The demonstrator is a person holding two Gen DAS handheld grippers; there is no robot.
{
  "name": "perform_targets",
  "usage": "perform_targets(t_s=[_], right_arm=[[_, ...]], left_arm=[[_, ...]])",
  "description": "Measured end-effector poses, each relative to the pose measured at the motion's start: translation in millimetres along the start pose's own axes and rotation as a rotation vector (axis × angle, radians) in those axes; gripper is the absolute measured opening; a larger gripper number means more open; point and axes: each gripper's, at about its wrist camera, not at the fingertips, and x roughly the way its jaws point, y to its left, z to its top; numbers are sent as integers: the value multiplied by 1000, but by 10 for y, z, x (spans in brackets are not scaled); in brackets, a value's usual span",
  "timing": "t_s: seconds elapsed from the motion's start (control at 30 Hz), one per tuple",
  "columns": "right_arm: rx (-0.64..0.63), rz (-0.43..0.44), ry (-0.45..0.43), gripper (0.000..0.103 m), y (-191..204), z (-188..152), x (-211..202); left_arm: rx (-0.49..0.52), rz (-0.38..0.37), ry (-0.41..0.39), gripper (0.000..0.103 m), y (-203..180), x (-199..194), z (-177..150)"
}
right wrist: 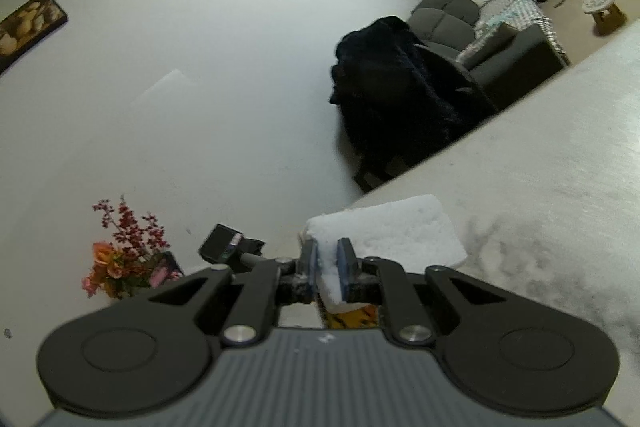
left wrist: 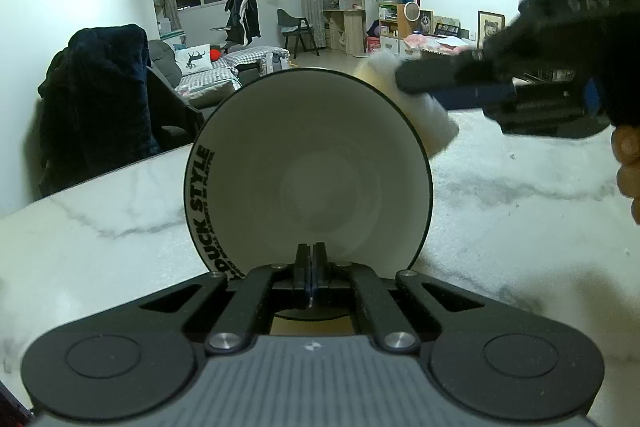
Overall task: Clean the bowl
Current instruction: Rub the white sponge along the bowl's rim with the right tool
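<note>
Nearest the lens in the left wrist view, the left claw is seen pressed together on the near rim of the bowl, which is held tipped up at the centre of the frame so that its white inside faces the camera. Black lettering is seen along the bowl's left rim. Below and around it, the marble-patterned bench is spread across the lower half of the frame.

At the upper right of the same view, the right claw is seen reaching in from the right edge, with a white sponge pinched between its fingers. The sponge is placed just beside the bowl's upper right rim, outside it; whether the two are touching cannot be told. Part of a hand is glimpsed at the right edge.

In the right wrist view, the sponge is shown squeezed between the blue pads of the right claw, with most of its body sticking out ahead. The bowl is not caught in this view.

No dirt, foam or water is made out inside the bowl, so how much wiping is done cannot be read. It is judged that the bowl is readied and the sponge is in hand, while the wiping of the inside is probably still to be carried out.
</note>
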Motion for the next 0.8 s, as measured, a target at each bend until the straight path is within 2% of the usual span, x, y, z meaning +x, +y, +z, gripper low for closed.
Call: perform_targets(t_s=[0.13, 0.33, 0.47, 0.7, 0.8], right_arm=[[2, -1, 9, 13, 23, -3, -1], [-47, 61, 13, 13, 258, 25, 47], [-41, 70, 6, 12, 244, -4, 72], [0, 7, 8, 12, 48, -37, 61], [0, 9, 13, 12, 67, -48, 62]], left_arm=[[0, 6, 1, 0, 11, -7, -6], [-2, 11, 4, 0, 40, -18, -13], [-7, 12, 1, 0, 62, -27, -28], [-11, 14, 1, 0, 98, -36, -22], [-10, 19, 3, 0, 101, -47, -24]])
